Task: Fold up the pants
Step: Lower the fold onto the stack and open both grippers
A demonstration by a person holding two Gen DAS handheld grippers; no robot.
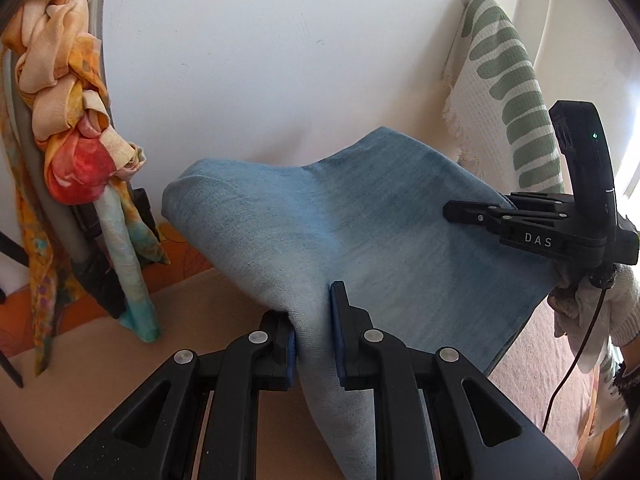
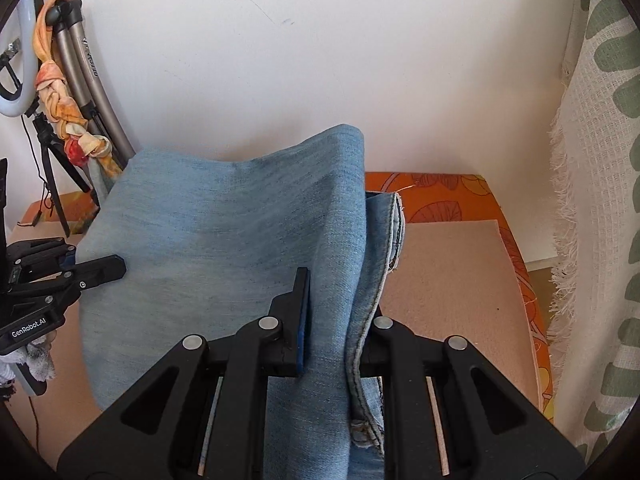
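Carrying the jeans (image 1: 340, 220) fold over, both grippers clamped on denim.
Keeping left gripper (image 1: 314, 344) and right gripper (image 2: 336, 320) level, edges aligning.

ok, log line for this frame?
left tool: shut on light-blue denim pants | right tool: shut on pants | pants: lifted

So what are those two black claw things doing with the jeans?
A person is folding a pair of light blue jeans using two handheld grippers. The left gripper is pinching a bunch of denim on one side, and the right gripper is clamped on the other side near a stitched seam. Together they hold the jeans lifted above the beige mat, so the fold isn't laid down yet.
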